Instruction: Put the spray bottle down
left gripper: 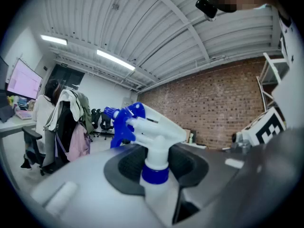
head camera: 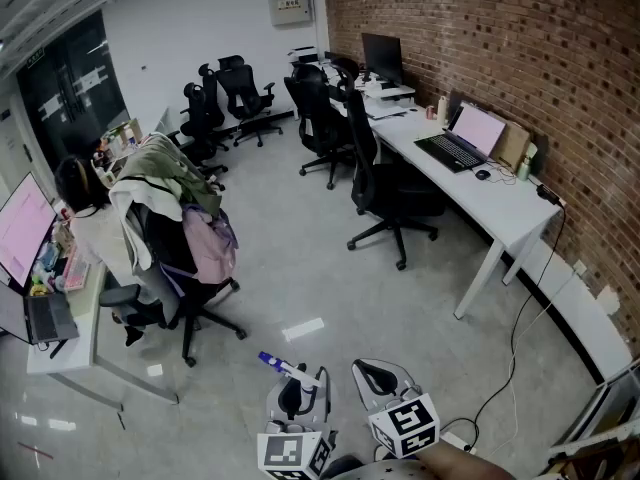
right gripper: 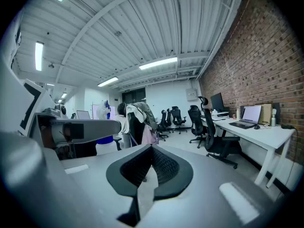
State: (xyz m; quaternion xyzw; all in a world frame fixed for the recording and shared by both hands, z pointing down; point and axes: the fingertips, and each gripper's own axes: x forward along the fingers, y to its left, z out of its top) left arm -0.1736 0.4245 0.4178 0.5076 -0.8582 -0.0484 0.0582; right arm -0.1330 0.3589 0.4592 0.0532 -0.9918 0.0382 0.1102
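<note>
Left tool is clamped on the one spray bottle, holding it upright in the air over the grey floor, with the nozzle aimed away from the person. Right tool sits beside it, pads together at the tips with nothing between them.

That makes two tools and two marker cubes, the left cube and the right cube. Their faces carry black-and-white squares, patterns rather than words. The plate on the wall box is too small to read.

The left gripper view brings the bottle right up close: white head, blue trigger and blue collar. The head view catches only the blue nozzle tip and a sliver of white.

Only the head view shows the long white counter by the brick wall, with one open laptop showing a pink screen (a second pink screen glows at far left).
</note>
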